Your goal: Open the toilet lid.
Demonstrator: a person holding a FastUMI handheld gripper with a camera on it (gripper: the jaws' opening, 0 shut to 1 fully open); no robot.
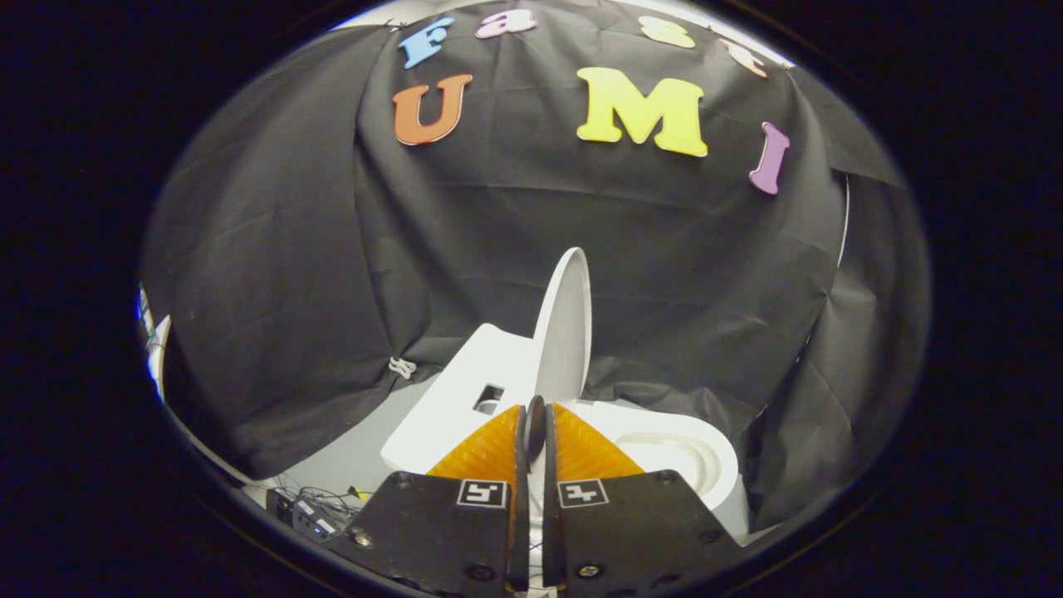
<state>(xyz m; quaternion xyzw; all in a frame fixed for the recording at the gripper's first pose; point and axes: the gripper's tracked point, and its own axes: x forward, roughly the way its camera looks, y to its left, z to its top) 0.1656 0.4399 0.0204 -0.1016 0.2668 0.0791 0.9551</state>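
Observation:
The white toilet lid [565, 324] stands raised, nearly upright, and I see it almost edge-on just ahead of my fingers. Its near edge runs down into my gripper [536, 425], which is shut on it, with a thin white sliver of lid showing between the two fingers. The open toilet bowl [677, 457] with its white seat lies to the right of the fingers. The white tank block [461, 390] sits to the left of the lid.
Black cloth walls close in behind and on both sides of the toilet. A small dark device with cables [311, 511] lies on the pale floor [349, 457] left of the fingers.

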